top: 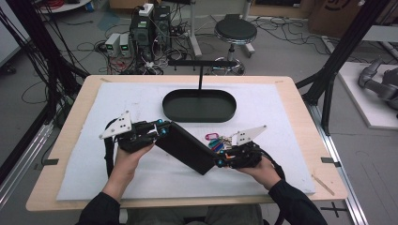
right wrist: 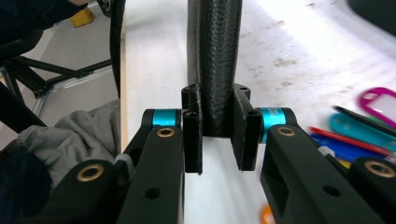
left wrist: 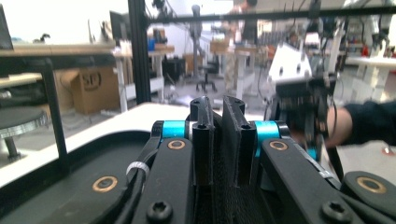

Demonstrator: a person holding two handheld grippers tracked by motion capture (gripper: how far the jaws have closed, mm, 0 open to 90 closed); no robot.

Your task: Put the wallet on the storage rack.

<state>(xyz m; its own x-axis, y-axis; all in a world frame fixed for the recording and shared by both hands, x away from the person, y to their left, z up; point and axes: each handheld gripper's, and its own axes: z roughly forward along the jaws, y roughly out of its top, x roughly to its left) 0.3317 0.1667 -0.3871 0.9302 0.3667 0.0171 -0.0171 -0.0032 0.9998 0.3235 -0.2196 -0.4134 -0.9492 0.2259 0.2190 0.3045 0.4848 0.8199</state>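
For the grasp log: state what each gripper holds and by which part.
Both hold one black pouch. The left gripper clamps its upper-left end; the right gripper clamps its lower-right end, beside the coloured key tags.

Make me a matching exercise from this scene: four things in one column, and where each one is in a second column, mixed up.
Things:
1. flat black textured pouch
2. empty black oval tray
3. bunch of colourful plastic key tags
4. round black stool

Places:
A. on the floor beyond the table
B. lying on the white mat just beyond the right hand-held gripper
C. at the far middle of the white mat
D. clamped at both ends, between the left hand-held gripper and the right one

Pairs: 1-D, 2-C, 3-B, 4-A
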